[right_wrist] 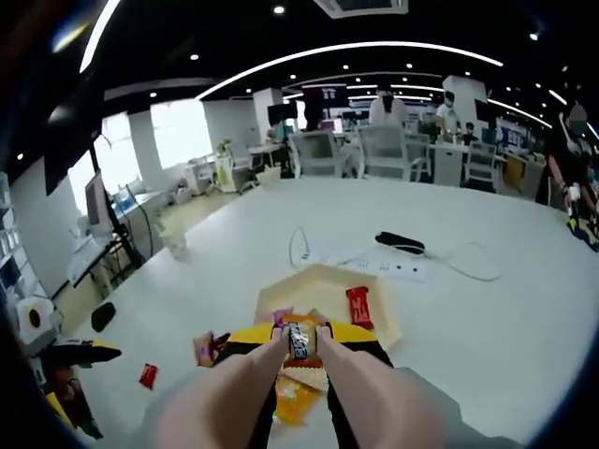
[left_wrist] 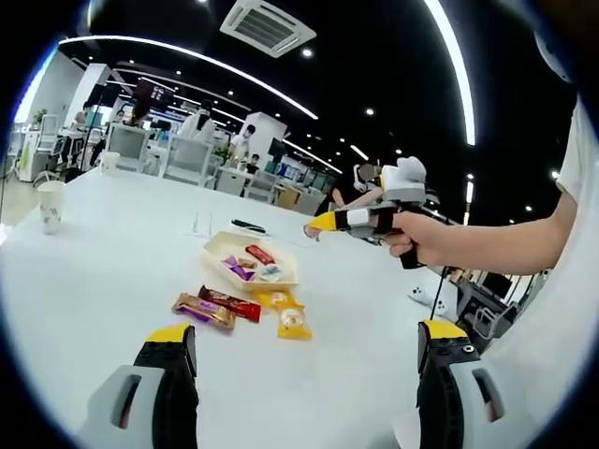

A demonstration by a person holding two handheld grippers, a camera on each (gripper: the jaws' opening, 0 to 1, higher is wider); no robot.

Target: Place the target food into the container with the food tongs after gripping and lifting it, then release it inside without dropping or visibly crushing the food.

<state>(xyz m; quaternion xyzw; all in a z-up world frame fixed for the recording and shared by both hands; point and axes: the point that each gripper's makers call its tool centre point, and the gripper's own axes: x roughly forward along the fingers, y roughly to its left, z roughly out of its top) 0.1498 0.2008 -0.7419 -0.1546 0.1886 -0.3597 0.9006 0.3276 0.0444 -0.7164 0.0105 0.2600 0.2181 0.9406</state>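
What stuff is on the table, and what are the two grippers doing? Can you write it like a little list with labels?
table: white
container: pale hexagon tray holding a few wrapped snacks
red snack: lying in the tray
loose snacks: brown bar, red bar and yellow packets lie beside the tray
right gripper: shut on a small wrapped snack, held above the table near the tray
left gripper: open, holding nothing
cup: white, standing far off
power strip: beyond the tray

Paper cup (left_wrist: 51,205) on white table (left_wrist: 112,271); power strip (right_wrist: 388,268) w/ cable.
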